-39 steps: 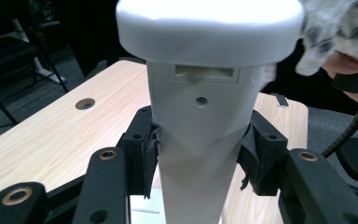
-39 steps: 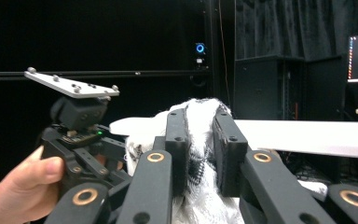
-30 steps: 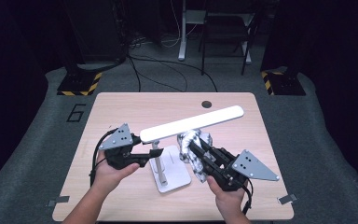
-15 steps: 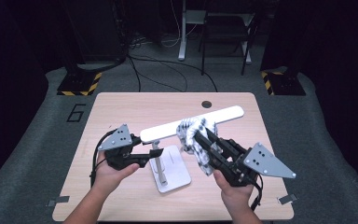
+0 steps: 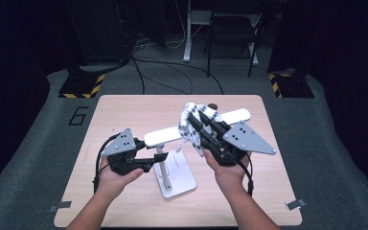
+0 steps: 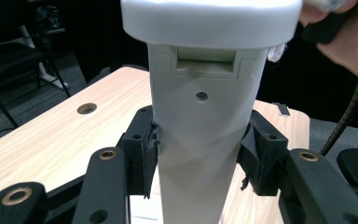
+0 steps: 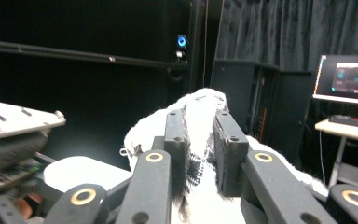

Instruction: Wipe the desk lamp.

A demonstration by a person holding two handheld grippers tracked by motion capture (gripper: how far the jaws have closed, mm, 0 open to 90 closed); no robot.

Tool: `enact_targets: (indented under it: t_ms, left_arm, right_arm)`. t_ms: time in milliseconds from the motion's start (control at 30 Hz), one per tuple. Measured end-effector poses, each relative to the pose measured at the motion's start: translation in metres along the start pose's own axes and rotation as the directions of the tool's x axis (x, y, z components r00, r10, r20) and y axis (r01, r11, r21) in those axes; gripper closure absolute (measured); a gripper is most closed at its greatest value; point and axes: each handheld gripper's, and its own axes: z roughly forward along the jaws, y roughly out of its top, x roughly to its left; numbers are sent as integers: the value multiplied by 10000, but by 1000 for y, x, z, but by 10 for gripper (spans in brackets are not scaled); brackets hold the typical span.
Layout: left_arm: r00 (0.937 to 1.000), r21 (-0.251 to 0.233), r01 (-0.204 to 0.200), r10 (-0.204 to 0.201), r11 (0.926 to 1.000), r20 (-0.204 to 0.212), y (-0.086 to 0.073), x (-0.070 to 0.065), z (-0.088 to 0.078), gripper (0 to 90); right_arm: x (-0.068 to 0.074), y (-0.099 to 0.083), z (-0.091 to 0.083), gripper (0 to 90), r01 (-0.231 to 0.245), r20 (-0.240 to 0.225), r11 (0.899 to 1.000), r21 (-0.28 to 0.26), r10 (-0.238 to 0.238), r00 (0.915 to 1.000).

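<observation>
Left gripper sits level, fingers clamping the lamp post. Right gripper is raised and tilted up, fingers pinching a cloth above the lamp head.

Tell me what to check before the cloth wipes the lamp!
1. Left claw clamps the lamp post: ok.
2. Right claw pinches the cloth: ok.
3. Cloth hangs at the lamp head: ok.
4. Lamp base lies flat on the table: ok.
5. Cloth touches the head: cannot tell.
</observation>
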Motion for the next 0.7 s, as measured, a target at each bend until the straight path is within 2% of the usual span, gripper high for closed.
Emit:
enact_targets:
  t_ms: [100, 300, 400, 700]
  left_arm:
    - [10000, 20, -25, 25, 10000, 31, -1, 1, 0, 519]
    - [9999, 16, -130, 130, 9999, 74, 0, 1, 0, 523]
    - [9999, 29, -101, 101, 9999, 29, 0, 1, 1, 523]
    - [10000, -442, 3, -5, 9990, -55, -6, 0, 2, 523]
  right_arm:
    - [3, -6, 9, 769, -115, 29, 9995, 294, 114, 9999]
    - [12, -7, 22, 771, -62, -332, 9963, 855, 90, 9994]
    - [18, -6, 27, 772, -23, -491, 9954, 954, 70, 9988]
    - [44, -4, 43, 773, 73, -1191, 9949, 1003, 47, 9929]
